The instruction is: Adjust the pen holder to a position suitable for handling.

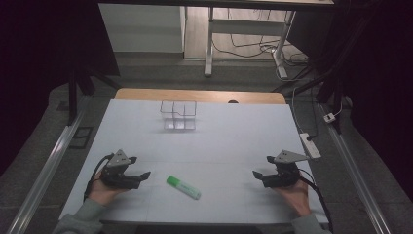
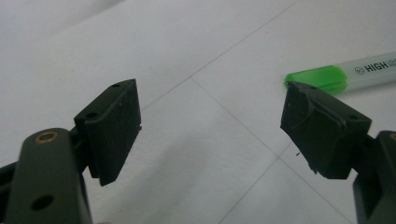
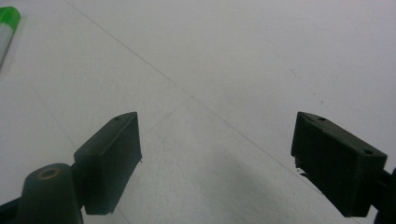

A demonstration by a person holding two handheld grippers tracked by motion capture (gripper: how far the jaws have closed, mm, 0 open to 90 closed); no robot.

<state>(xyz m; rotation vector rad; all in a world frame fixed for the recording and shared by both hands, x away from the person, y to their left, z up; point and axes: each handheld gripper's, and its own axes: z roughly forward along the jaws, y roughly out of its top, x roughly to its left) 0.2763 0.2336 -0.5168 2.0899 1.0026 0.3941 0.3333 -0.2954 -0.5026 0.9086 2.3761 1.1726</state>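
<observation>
A highlighter (image 1: 183,187) with a green cap and pale body lies flat on the white table (image 1: 219,136), near the front, between the two hands. My left gripper (image 1: 139,167) rests low at the front left, jaws wide apart and empty, pointing right toward the pen. In the left gripper view the highlighter (image 2: 348,74) lies just beyond the right jaw, green cap nearest. My right gripper (image 1: 263,166) sits at the front right, open and empty, pointing left. The right gripper view catches the highlighter's green cap (image 3: 8,16) at the top left corner.
A clear plastic organiser (image 1: 178,115) with compartments stands at the table's back middle. A power strip (image 1: 310,145) lies along the right edge. Beyond the far edge are desk legs and cables on the floor.
</observation>
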